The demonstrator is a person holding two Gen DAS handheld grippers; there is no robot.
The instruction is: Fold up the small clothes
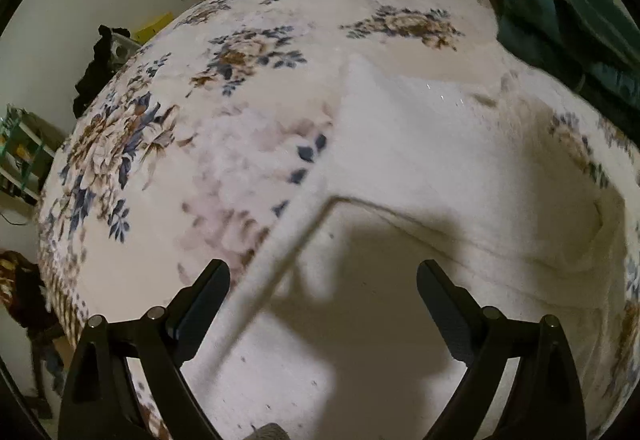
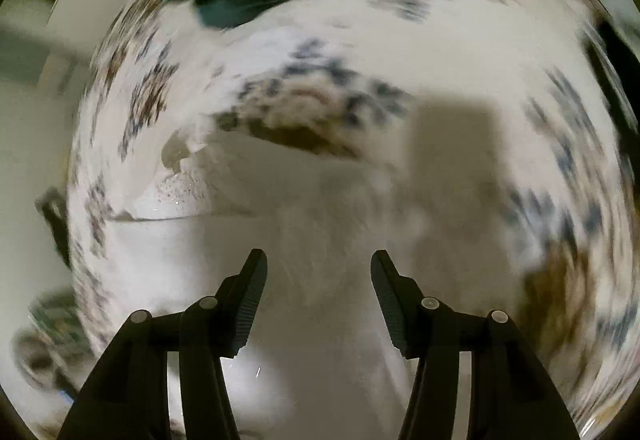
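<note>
White garment (image 1: pixel 420 160) spread flat on floral bed (image 1: pixel 160 112), partly folded, one edge running diagonally. Left gripper (image 1: pixel 324 292) spread wide, empty, above that edge. Right gripper (image 2: pixel 319 276) parted, empty, above cloth; view blurred. Best pinch one layer at the edge, lift low, lay over squarely, avoid snagging the bedcover.

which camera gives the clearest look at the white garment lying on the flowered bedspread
The left wrist view: the white garment is fairly sharp there, its folded edge and sleeve visible. The right wrist view is motion-blurred; the garment reads only as a pale patch.
</note>
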